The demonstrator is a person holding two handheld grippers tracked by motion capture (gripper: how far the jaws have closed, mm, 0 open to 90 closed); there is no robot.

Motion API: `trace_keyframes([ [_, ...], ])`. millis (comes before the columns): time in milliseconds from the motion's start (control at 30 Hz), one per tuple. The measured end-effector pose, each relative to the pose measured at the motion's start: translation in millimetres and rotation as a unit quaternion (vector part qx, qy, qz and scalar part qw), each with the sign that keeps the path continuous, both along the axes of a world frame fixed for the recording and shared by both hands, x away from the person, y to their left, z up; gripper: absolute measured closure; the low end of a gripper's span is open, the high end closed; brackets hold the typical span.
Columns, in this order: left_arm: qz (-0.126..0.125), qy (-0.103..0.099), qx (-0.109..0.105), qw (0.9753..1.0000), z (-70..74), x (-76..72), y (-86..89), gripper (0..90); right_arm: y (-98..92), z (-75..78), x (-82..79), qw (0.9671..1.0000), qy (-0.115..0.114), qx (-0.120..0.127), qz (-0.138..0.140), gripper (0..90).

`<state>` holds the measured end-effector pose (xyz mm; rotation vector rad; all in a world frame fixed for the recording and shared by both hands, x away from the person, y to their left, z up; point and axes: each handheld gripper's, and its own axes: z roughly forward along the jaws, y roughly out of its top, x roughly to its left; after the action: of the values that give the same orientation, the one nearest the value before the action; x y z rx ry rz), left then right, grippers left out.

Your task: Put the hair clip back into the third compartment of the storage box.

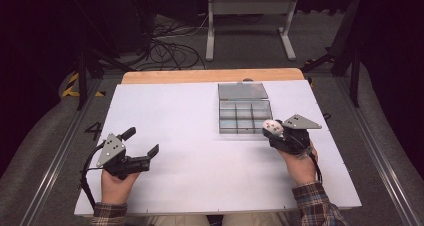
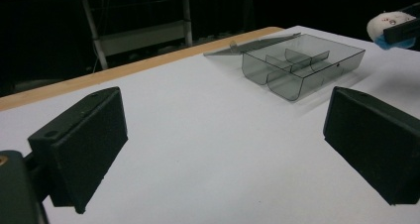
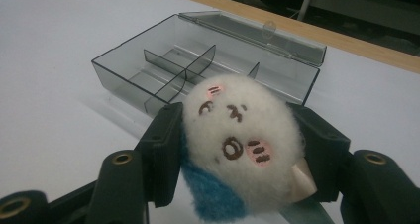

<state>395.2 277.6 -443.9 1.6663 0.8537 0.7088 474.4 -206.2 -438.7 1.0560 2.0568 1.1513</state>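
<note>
A small white plush toy (image 3: 242, 135) with a drawn face and a blue underside is clamped in my right gripper (image 1: 274, 130), just at the near right corner of a clear grey compartment box (image 1: 244, 116). The box (image 3: 198, 65) lies open on the white table, its lid (image 1: 242, 90) folded back flat, and its compartments look empty. The toy (image 2: 391, 23) and box (image 2: 302, 68) also appear far off in the left gripper view. My left gripper (image 1: 141, 142) rests at the near left of the table, open, with nothing between its jaws.
The white board (image 1: 200, 161) covers the table, with a wooden strip (image 1: 210, 76) along its far edge. Beyond it stand a metal frame (image 1: 250, 16) and loose cables (image 1: 170, 51) on the floor. Rails run down both sides.
</note>
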Motion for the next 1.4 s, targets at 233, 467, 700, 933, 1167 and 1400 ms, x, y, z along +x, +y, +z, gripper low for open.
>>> trace_keyframes([
  [233,0.0,0.001,0.0,1.0,-0.2,0.2,0.2,3.8,6.0,4.0,8.4,0.9999,-0.009,-0.005,-0.005,43.6],
  [467,0.0,0.001,-0.001,1.0,-0.5,0.5,0.1,3.8,8.7,6.4,15.7,0.9998,-0.014,-0.005,-0.011,43.6],
  [700,0.001,0.001,-0.001,1.0,-0.7,0.6,0.3,3.7,13.6,10.2,24.2,0.9996,-0.022,-0.011,-0.013,43.6],
  [933,0.001,0.002,0.0,1.0,-1.1,0.7,0.3,3.7,18.7,12.7,33.8,0.9994,-0.027,-0.015,-0.017,43.6],
  [1167,0.001,0.001,0.0,1.0,-1.2,1.1,0.3,3.7,23.2,14.1,44.7,0.999,-0.032,-0.022,-0.021,43.5],
  [1400,0.001,0.002,0.0,1.0,-1.3,1.3,0.3,3.7,24.4,12.3,57.1,0.9987,-0.031,-0.025,-0.032,43.5],
])
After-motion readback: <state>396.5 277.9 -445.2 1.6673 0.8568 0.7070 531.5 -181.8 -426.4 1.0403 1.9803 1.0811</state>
